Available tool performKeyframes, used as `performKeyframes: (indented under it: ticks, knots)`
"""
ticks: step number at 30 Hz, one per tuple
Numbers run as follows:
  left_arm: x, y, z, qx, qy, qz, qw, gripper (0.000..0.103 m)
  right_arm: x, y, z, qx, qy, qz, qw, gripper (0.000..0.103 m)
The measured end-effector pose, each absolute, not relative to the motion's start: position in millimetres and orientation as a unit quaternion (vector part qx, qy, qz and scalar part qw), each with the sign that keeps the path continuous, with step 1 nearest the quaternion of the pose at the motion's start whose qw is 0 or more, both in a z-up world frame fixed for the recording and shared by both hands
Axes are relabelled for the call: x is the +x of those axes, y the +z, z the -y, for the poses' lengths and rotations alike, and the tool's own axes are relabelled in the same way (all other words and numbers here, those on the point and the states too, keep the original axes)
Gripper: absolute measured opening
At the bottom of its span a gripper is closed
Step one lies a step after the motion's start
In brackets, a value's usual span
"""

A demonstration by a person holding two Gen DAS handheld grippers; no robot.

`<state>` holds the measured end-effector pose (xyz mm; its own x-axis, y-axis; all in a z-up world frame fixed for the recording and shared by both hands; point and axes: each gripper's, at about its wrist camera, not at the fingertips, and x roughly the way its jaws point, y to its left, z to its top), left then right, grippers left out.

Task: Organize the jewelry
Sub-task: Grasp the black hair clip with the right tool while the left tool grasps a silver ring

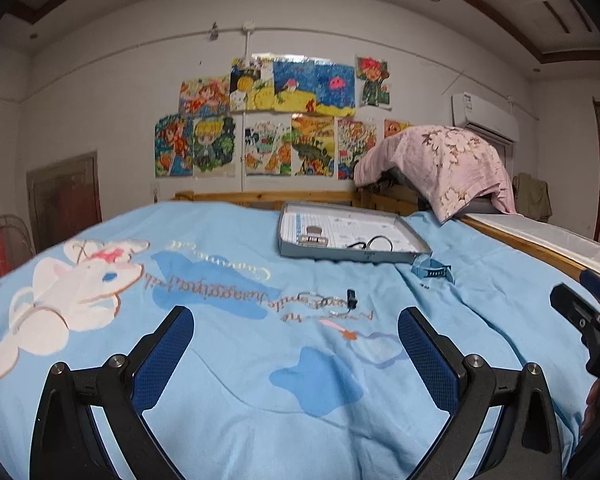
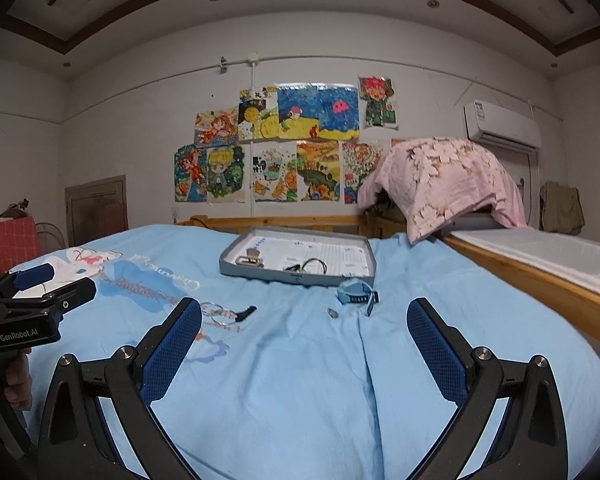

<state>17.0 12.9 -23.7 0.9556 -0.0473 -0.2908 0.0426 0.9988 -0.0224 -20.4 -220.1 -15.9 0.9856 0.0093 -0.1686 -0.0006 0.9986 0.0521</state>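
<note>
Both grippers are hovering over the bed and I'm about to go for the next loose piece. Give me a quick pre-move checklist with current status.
1. Left gripper open and holding nothing: ok.
2. Right gripper open and holding nothing: ok.
3. Tray flat on the blanket with bare floor space left: ok; a clip and a dark ring piece already lie inside.
4. Loose silver rings with the black tab in reach ahead of the left fingers: ok.
5. Blue watch outside the tray, beside its near corner: not ok, not yet stowed.
6. Small pale item on the blanket: cannot tell what it is.
</note>
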Motion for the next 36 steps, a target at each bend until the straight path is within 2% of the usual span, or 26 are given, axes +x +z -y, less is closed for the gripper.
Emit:
performKeyframes:
  ticks: [11,19,23,26,28,29,31,33,36]
  knots:
    - [67.8,-38.6,-25.8,-0.012,-0.045,-0.236,0.971,0.103,12.1,-26.4,229.0,0.032,0.023,-0.147,0.988,0.101]
    - [131.7,-28.0,-38.6,-0.051,-0.056,-0.241,0.968,0.103,68.5,-12.5,242.3,0.034,0.045,-0.149,0.987,0.101]
    - [171.0,-36.3,-37.8,-0.056,-0.061,-0.269,0.960,0.097,101.6,-14.2,246.2,0.064,0.065,-0.162,0.983,0.100]
    - [200.8,-44.6,-40.9,-0.081,-0.071,-0.290,0.951,0.090,137.3,-20.4,238.8,0.075,0.091,-0.183,0.976,0.090]
    - [215.9,-50.0,-41.5,-0.087,-0.082,-0.300,0.946,0.085,160.4,-26.7,231.5,0.079,0.106,-0.200,0.971,0.075]
    - [221.8,-53.2,-41.2,-0.088,-0.087,-0.304,0.945,0.079,169.5,-29.6,228.5,0.081,0.112,-0.206,0.969,0.072]
    - [233.5,-60.2,-40.2,-0.088,-0.099,-0.313,0.941,0.069,191.8,-35.8,217.7,0.086,0.127,-0.222,0.963,0.057]
    - [241.8,-67.0,-40.1,-0.089,-0.111,-0.322,0.936,0.057,207.8,-41.7,206.3,0.085,0.141,-0.231,0.959,0.052]
    - [249.3,-78.3,-43.8,-0.106,-0.132,-0.333,0.927,0.053,229.5,-50.4,191.8,0.097,0.169,-0.251,0.948,0.045]
